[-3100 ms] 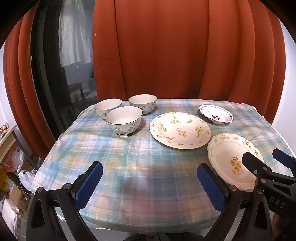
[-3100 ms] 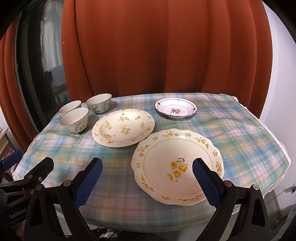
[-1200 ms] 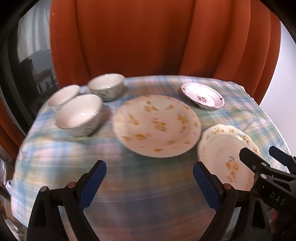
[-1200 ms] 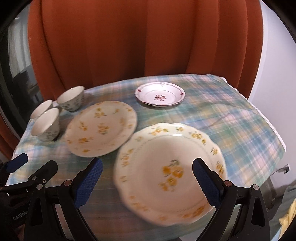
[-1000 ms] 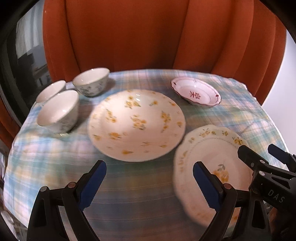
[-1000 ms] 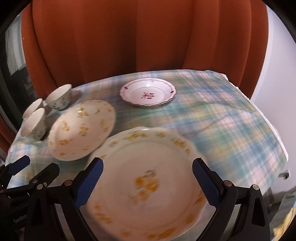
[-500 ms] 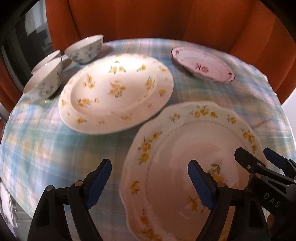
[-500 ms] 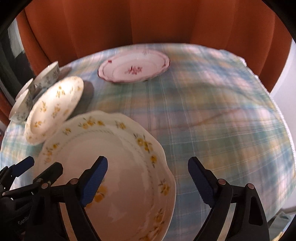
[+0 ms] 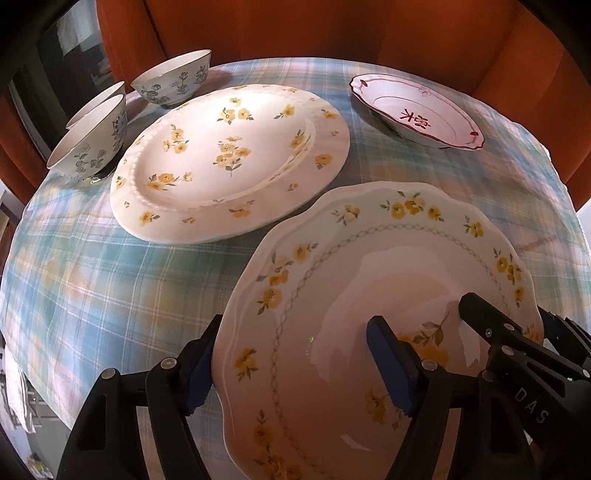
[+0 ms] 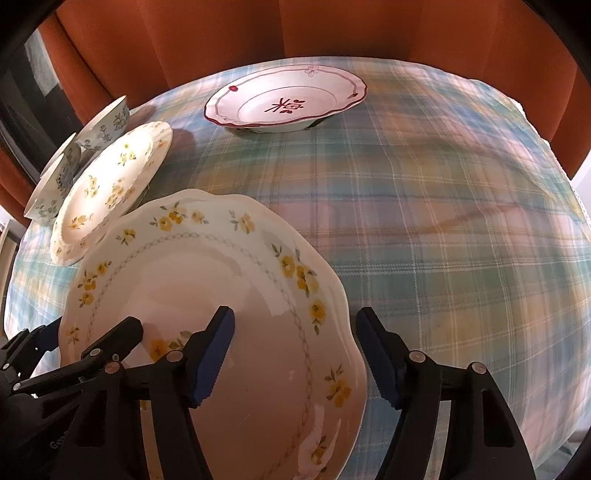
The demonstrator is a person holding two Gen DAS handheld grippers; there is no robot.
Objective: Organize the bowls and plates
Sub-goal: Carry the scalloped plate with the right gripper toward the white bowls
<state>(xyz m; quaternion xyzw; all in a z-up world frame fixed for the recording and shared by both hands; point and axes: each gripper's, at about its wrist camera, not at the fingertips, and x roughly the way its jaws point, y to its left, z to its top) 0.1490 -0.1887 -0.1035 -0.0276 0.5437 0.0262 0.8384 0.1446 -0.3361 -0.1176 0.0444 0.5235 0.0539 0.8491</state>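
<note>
Left wrist view
Left gripper (image 9: 295, 365): jaws part open and just been closing; they straddle the left rim of the scalloped plate (image 9: 388, 280), one blue pad outside the edge, one over the well. Pads not seen pressing.
Right gripper (image 9: 517, 332): enters from the lower right, over the same plate's far side.
Scalloped plate: nearest the camera, lying on the checked cloth (image 9: 110, 288) of the worktop.
Round flowered plate (image 9: 229, 162): just behind it, edges close; whether they touch I cannot tell.
Red-trimmed dish (image 9: 417, 110): far right, well apart.
Three bowls (image 9: 92, 147): clustered at the far left beside the round plate.

Right wrist view
Right gripper (image 10: 295, 358): jaws part open and just been closing, set across the scalloped plate's (image 10: 207, 295) right rim, one pad above the well, one outside over the cloth (image 10: 443, 221). No clear contact.
Left gripper (image 10: 85, 343): at the plate's left edge.
Red-trimmed dish (image 10: 284, 103): far centre.
Round flowered plate (image 10: 110, 192): left, bowls (image 10: 74, 155) beyond it.
Curtain (image 10: 295, 29): rust-orange, behind the worktop.
</note>
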